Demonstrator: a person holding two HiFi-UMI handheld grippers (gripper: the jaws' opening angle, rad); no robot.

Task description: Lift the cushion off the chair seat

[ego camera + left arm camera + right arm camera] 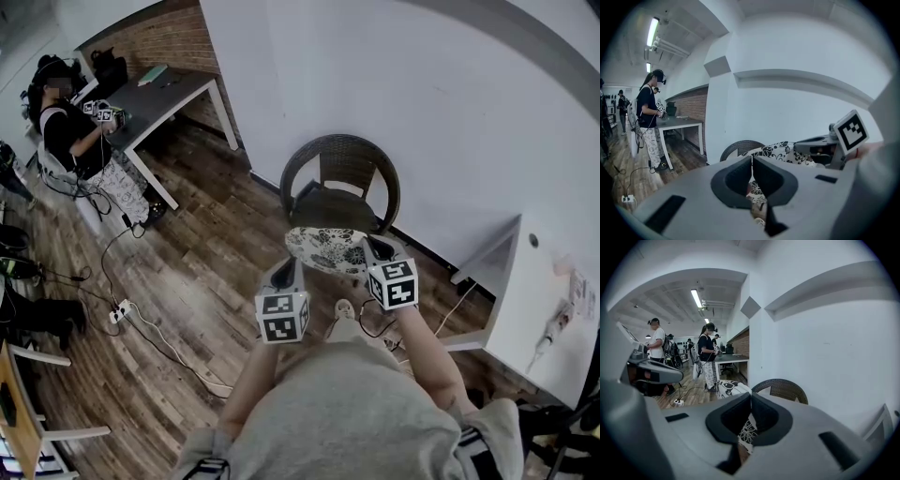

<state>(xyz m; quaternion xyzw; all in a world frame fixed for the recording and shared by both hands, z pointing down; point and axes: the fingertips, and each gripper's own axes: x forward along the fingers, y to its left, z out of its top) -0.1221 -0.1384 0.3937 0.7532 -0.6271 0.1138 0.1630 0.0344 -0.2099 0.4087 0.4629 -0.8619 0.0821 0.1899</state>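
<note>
The white cushion [328,249] with a black flower print hangs a little above the dark seat of a round wicker chair [342,167], in front of its backrest. My left gripper [292,266] is shut on the cushion's near left edge, and my right gripper [373,247] is shut on its near right edge. In the left gripper view the jaws [752,161] meet on the printed fabric, and the cushion [776,151] spreads beyond them. The right gripper view shows the same pinch [751,402], with the cushion [731,388] to the left and the chair back [785,389] behind.
The chair stands against a white wall. A white desk [534,309] is close on the right. A grey table [164,94] with a person [70,127] beside it is at the far left. A power strip [119,314] and cables lie on the wooden floor.
</note>
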